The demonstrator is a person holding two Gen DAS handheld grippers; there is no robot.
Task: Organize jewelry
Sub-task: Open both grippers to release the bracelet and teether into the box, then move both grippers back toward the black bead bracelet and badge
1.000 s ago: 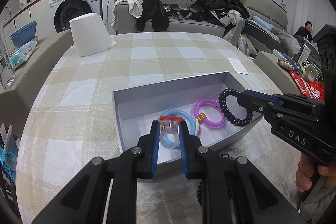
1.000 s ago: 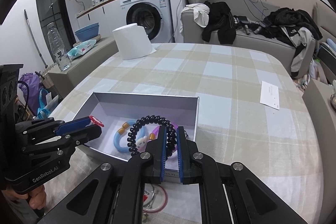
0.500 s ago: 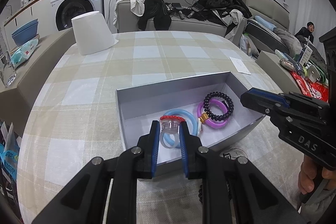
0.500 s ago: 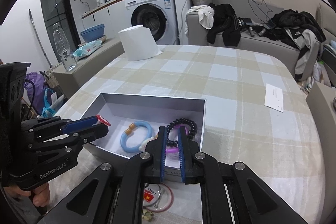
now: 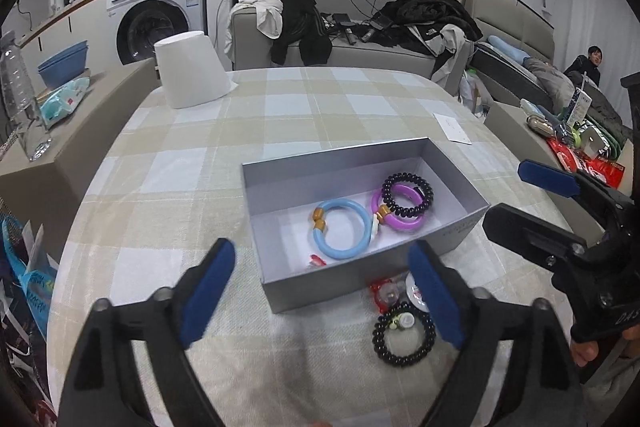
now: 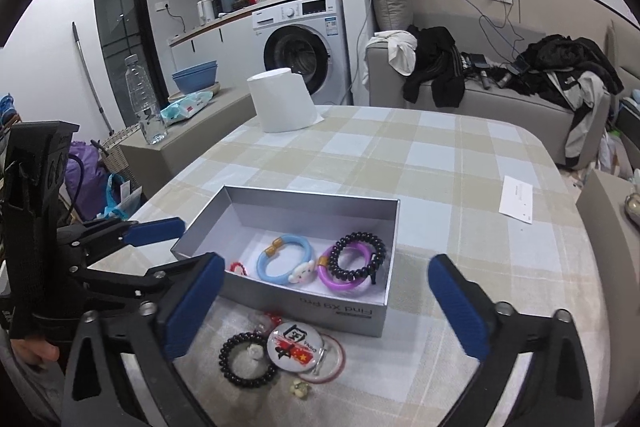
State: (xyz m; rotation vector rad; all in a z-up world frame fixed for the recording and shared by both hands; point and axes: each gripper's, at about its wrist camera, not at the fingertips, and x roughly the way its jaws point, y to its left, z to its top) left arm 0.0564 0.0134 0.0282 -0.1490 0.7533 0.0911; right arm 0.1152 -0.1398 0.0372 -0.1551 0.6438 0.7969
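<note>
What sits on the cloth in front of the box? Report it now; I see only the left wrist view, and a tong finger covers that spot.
Observer: A round badge lies there face up, showing a red flag and a black character.
Operator: Check the near side of the blue bangle.
Observer: The blue bangle carries a white cloud charm with a small face on it.
Operator: Read the near wall of the box.
Observer: The box has upside-down lettering on that wall, seemingly "Find X9 Pro".
</note>
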